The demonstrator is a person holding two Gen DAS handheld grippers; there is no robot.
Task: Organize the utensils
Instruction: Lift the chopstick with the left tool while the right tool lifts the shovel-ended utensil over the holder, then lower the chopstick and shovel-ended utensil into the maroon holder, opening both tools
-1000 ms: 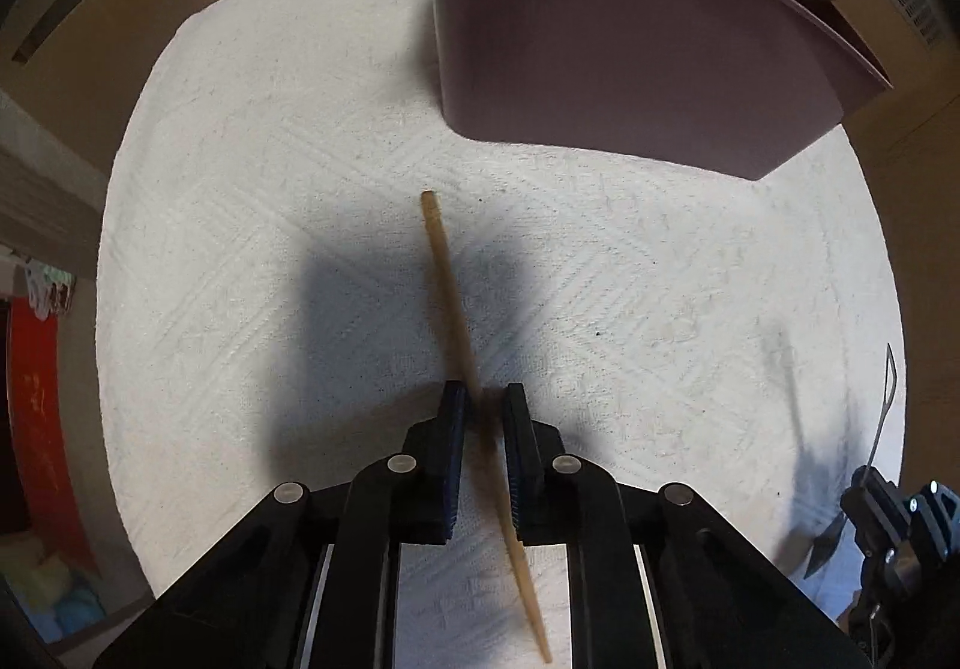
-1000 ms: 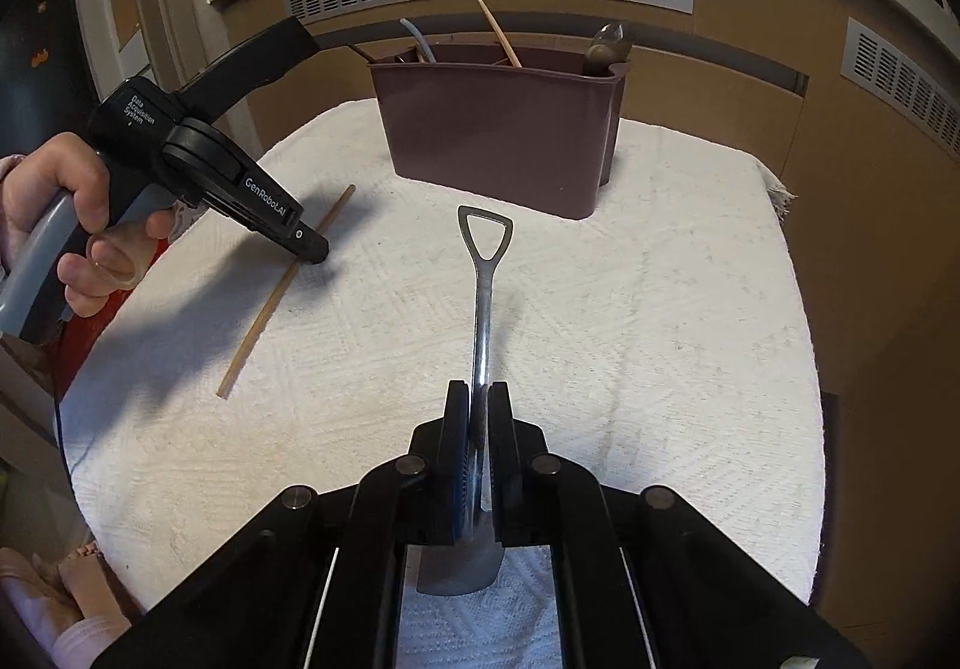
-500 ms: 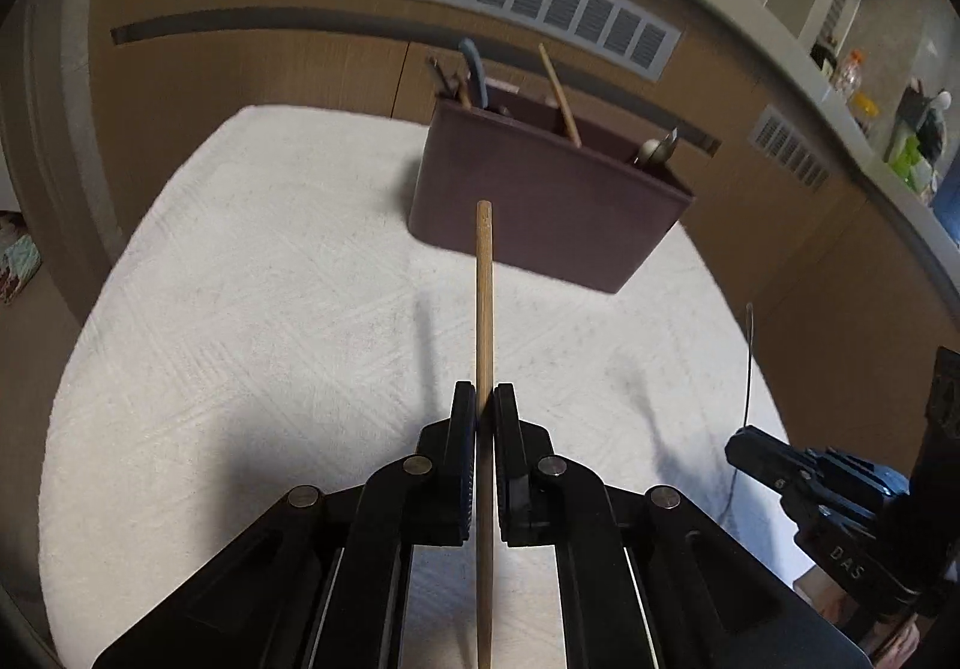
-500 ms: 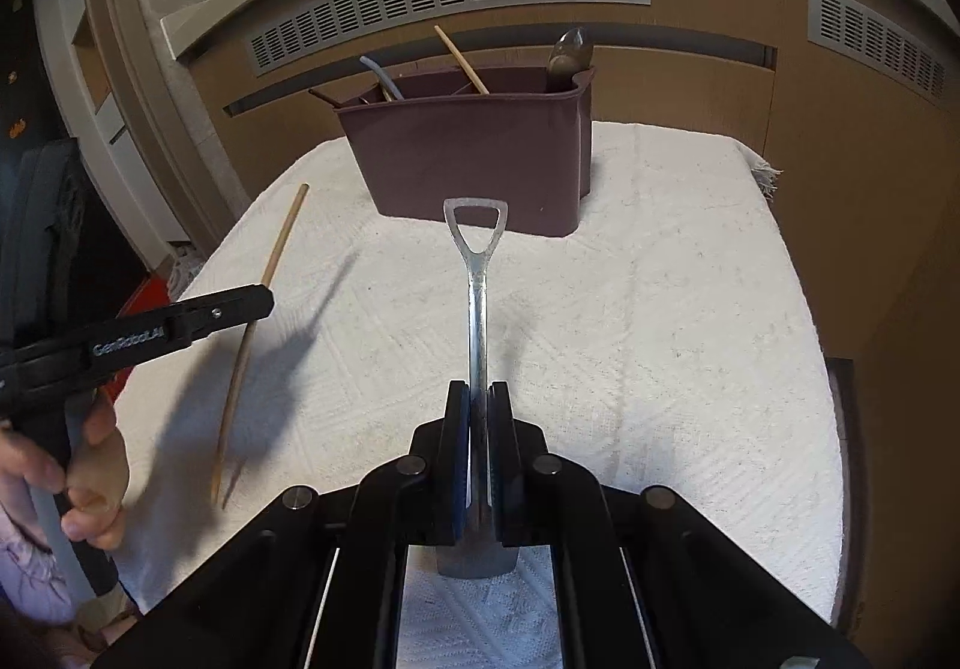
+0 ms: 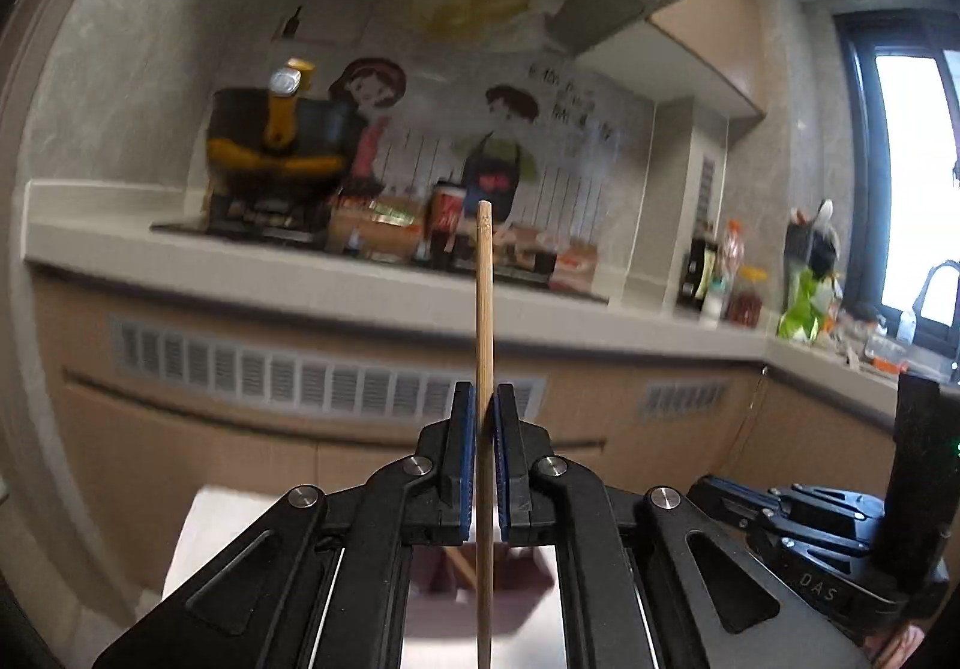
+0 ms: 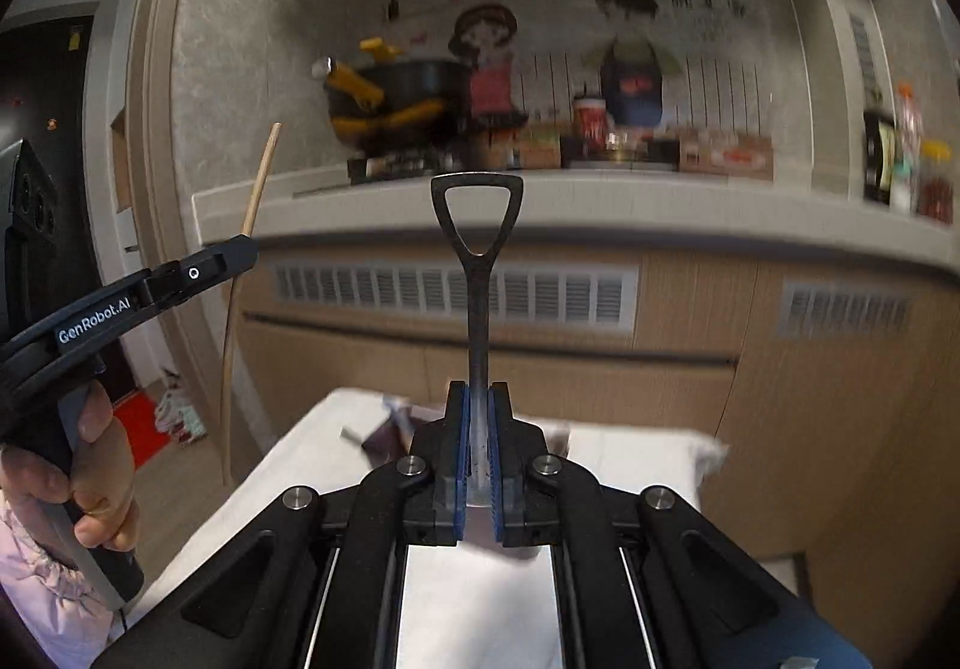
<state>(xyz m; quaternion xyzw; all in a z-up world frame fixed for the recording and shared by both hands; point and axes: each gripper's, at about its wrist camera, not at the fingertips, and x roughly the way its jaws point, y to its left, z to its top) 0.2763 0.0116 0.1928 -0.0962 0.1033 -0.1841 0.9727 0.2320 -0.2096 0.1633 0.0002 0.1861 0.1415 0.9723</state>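
Observation:
My left gripper (image 5: 482,417) is shut on a wooden chopstick (image 5: 485,309) that stands upright, high above the table. The left gripper (image 6: 240,252) and its chopstick (image 6: 259,183) also show at the left of the right wrist view. My right gripper (image 6: 478,411) is shut on a metal shovel-shaped spoon (image 6: 478,273), its triangular handle loop pointing up. The maroon utensil holder (image 6: 393,435) peeks out low behind the right gripper's fingers, mostly hidden. It also shows blurred below the left gripper (image 5: 444,567).
The white cloth-covered table (image 6: 312,465) lies below both grippers. A kitchen counter (image 5: 336,285) with a stove, pots, cans and bottles runs behind. Brown cabinets with vent grilles (image 6: 432,291) stand under it. The right gripper's body (image 5: 840,537) is at the lower right of the left wrist view.
Both grippers have tilted up and risen from the table, carrying the chopstick and the spoon. The views now face the kitchen counter instead of the tabletop and holder.

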